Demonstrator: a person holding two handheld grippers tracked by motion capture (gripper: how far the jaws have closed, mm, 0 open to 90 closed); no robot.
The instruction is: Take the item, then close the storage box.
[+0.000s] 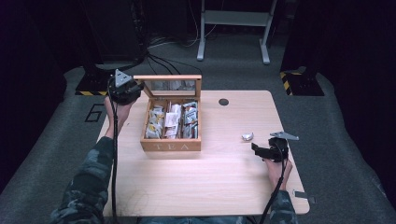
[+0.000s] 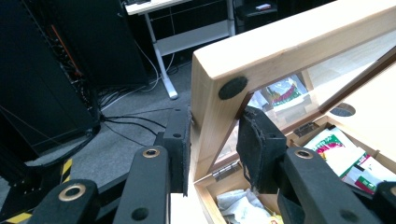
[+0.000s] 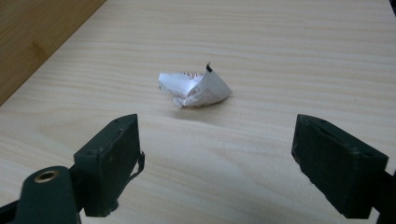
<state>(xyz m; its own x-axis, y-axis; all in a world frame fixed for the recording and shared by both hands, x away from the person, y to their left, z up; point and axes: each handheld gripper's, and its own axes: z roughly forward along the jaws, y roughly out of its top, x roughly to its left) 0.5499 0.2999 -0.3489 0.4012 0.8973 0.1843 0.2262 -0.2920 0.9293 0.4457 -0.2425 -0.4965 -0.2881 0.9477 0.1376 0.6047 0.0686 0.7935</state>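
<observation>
A wooden tea box (image 1: 171, 145) marked TEA stands on the left half of the table, its glass-paned lid (image 1: 168, 78) raised upright. Several tea packets (image 1: 172, 120) fill its compartments. My left gripper (image 1: 133, 87) is at the lid's left corner; in the left gripper view its pads (image 2: 177, 140) press on the lid's wooden frame (image 2: 280, 46) from both sides. A crumpled white tea packet (image 1: 247, 136) lies on the table to the right of the box. My right gripper (image 1: 257, 148) stands open just short of that packet (image 3: 194, 88), jaws wide, nothing between them (image 3: 217, 163).
A round cable hole (image 1: 223, 101) sits in the table's far side. A small grey metal piece (image 1: 303, 195) lies near the front right corner. Behind the table are a white desk frame (image 1: 233, 28), floor cables (image 1: 163, 60) and yellow-black striped bases (image 1: 292, 77).
</observation>
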